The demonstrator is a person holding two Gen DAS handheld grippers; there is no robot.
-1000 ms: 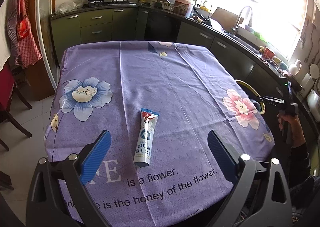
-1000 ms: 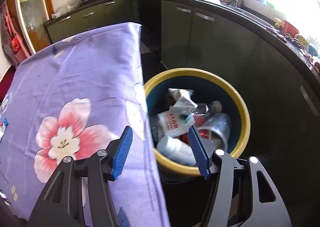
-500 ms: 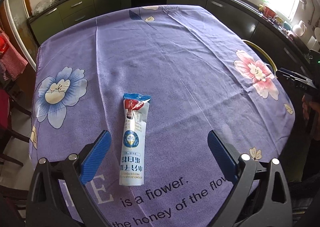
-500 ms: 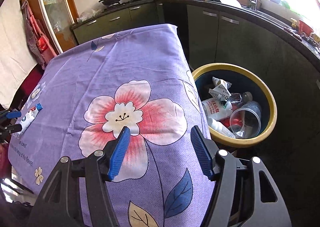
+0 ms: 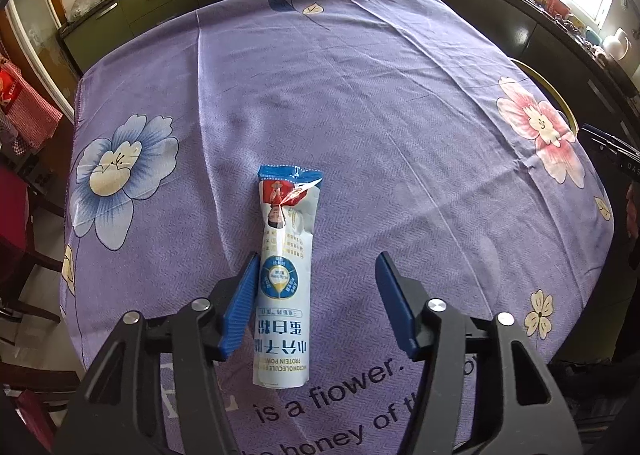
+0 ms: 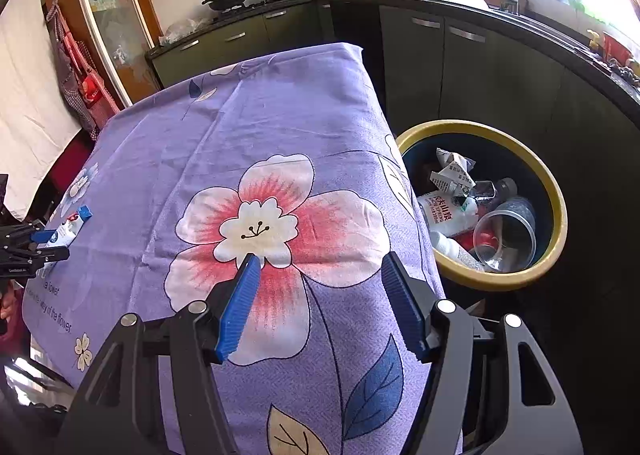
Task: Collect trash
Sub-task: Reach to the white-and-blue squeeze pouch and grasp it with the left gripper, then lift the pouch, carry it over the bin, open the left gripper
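Note:
A long white and blue snack packet (image 5: 285, 275) lies flat on the purple flowered tablecloth (image 5: 360, 95), near the printed words. My left gripper (image 5: 318, 267) points down over the packet's lower half and its jaws are closing. The left pad (image 5: 240, 303) sits at the packet's edge, while the right pad (image 5: 394, 303) stands well clear of it. The right wrist view shows the same packet (image 6: 66, 229) and left gripper (image 6: 36, 243) at the far left. My right gripper (image 6: 320, 259) hangs open over the pink flower (image 6: 276, 231), holding nothing.
A yellow-rimmed bin (image 6: 556, 191) stands on the floor at the table's right side, with bottles, a clear cup and wrappers inside. Dark kitchen cabinets (image 6: 440, 67) run behind it. A red chair (image 5: 12, 215) stands left of the table.
My left gripper came down and in over the packet, and its jaws narrowed around it. My right gripper swung away from the bin to above the pink flower.

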